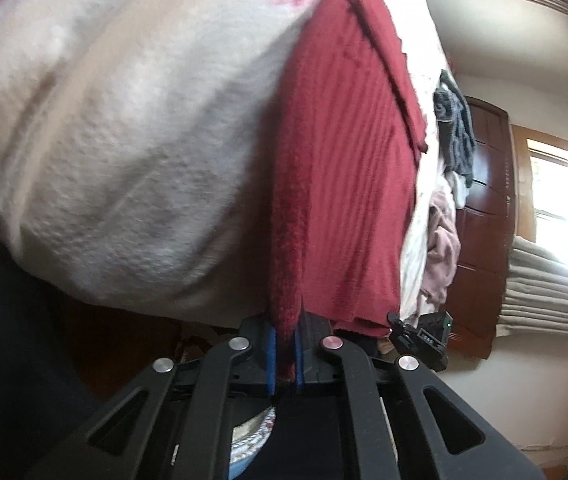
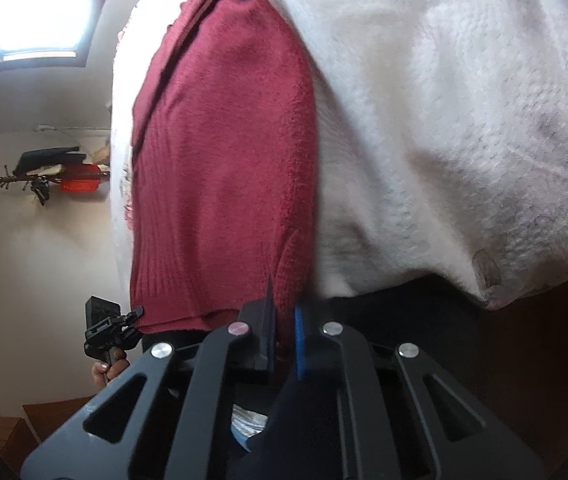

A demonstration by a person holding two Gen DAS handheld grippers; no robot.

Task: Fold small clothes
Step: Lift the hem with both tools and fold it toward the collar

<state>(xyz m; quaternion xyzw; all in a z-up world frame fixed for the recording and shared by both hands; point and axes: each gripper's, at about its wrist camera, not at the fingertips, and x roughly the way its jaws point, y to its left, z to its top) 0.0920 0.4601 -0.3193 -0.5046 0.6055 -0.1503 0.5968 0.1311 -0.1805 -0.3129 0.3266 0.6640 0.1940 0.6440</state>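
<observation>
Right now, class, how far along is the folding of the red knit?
Done: the red knit already lies doubled on the white blanket. In hand: left gripper and right gripper both clamp its near edge. Left: finishing this fold, then the pile of clothes beyond.

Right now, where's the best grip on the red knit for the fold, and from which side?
By its near hem corners, where both grippers already pinch it: left gripper and right gripper are each shut on the red knit. Come from the open bed edge; the hem overhangs the white blanket there, so fingers close on both faces without digging underneath.
</observation>
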